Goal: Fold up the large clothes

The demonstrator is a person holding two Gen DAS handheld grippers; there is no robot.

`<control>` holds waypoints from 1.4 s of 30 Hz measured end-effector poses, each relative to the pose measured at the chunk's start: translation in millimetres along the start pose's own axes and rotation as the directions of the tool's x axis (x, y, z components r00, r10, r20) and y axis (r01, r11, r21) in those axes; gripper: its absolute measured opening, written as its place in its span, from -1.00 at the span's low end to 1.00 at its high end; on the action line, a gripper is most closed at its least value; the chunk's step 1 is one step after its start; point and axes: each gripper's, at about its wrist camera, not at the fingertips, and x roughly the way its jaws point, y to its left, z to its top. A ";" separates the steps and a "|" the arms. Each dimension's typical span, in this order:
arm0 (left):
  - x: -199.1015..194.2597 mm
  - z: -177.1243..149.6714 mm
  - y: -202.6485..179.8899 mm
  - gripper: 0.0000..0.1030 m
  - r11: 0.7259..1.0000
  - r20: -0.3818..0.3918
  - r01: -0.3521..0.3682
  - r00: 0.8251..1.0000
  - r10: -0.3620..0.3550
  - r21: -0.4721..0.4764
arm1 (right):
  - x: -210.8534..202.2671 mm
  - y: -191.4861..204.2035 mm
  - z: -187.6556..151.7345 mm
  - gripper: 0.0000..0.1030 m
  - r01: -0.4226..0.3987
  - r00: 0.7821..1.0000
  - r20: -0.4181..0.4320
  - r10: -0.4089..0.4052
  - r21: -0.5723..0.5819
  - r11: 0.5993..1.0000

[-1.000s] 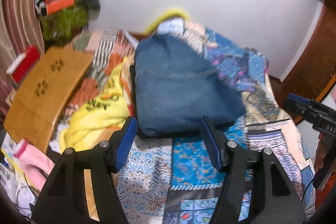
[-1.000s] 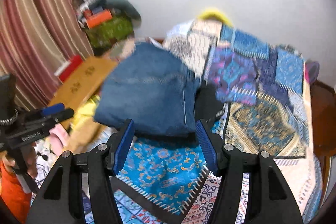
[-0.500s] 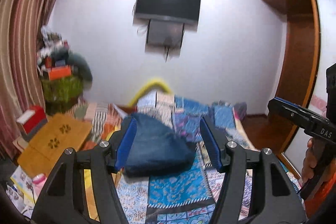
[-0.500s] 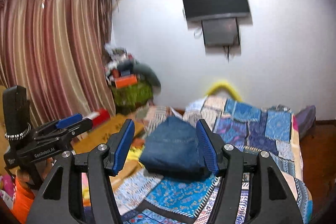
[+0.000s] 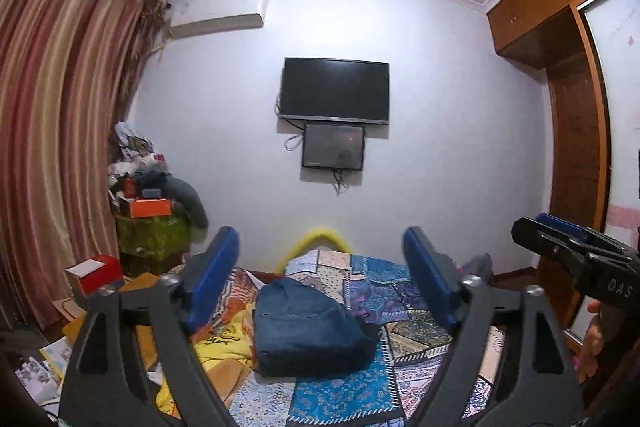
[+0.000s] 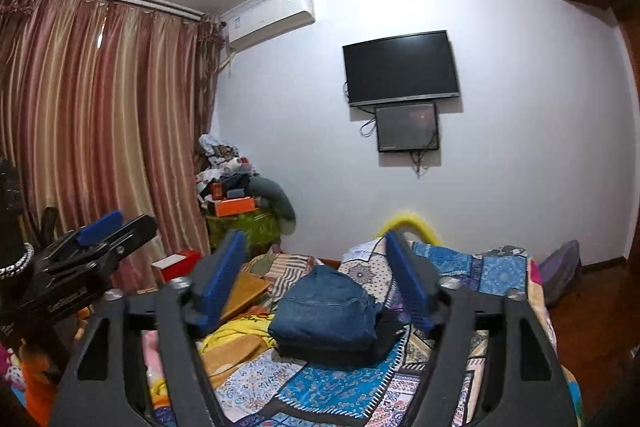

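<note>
**Fold status: denim garment folded and laid on the bed**

The denim garment [image 5: 308,331] is seen as a compact folded bundle resting on the patchwork bedspread [image 5: 400,291], near the middle of the bed. Its edges are gathered and no loose leg or sleeve is seen trailing from it. A dark piece of cloth is seen under its right edge in the right wrist view; whether this belongs to the garment cannot be told. The fold of this item is judged complete or nearly so.

The left gripper [image 5: 320,275] is held level and well apart from the bundle. Its jaws are opening toward a wide gap, and nothing is held between them. The right gripper [image 6: 316,283] is likewise held level and clear of the garment, its jaws opening, with nothing between the pads.

A yellow cloth [image 5: 218,343] is seen crumpled to the left of the bundle. It is judged to be unfolded, and may be the work left, if it counts among the large clothes.

No basket or bin is seen on the bed. At the curtain [image 6: 100,131] side, a green-covered stand [image 6: 244,227] is heaped with boxes and clothing; what it contains cannot be made out.
</note>
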 end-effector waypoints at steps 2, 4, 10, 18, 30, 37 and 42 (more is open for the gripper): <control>-4.6 -3.6 -1.1 0.95 1.000 0.002 -0.025 1.000 0.025 -0.007 | -0.3 -0.4 -2.4 0.63 0.022 1.000 0.005 -0.022 0.005 1.000; -6.2 -6.7 -1.3 0.99 0.999 -0.002 -0.037 0.999 0.037 -0.013 | 2.1 -0.4 -3.4 0.66 0.041 0.999 -0.007 -0.041 0.004 0.999; -3.1 -15.6 -2.6 0.99 0.998 -0.042 -0.058 0.997 0.058 -0.012 | 1.4 2.1 -5.0 0.88 0.064 0.998 -0.018 -0.064 -0.009 0.998; -0.1 -23.1 -6.6 0.99 0.998 -0.057 -0.055 0.997 0.054 -0.014 | -4.9 1.5 -9.0 0.90 0.071 0.997 -0.016 -0.072 -0.018 0.997; 4.9 -26.7 -6.0 0.99 0.998 -0.076 -0.057 0.996 0.055 -0.024 | -6.6 1.0 -11.7 0.91 0.083 0.996 -0.043 -0.084 -0.024 0.996; 5.8 -27.7 -5.8 0.99 0.998 -0.082 -0.054 0.995 0.051 -0.027 | -6.5 2.8 -10.3 0.91 0.083 0.995 -0.051 -0.084 -0.027 0.996; 5.9 -29.9 -4.2 0.99 0.998 -0.086 -0.057 0.995 0.054 -0.032 | -5.8 2.3 -9.9 0.91 0.080 0.995 -0.054 -0.081 -0.027 0.996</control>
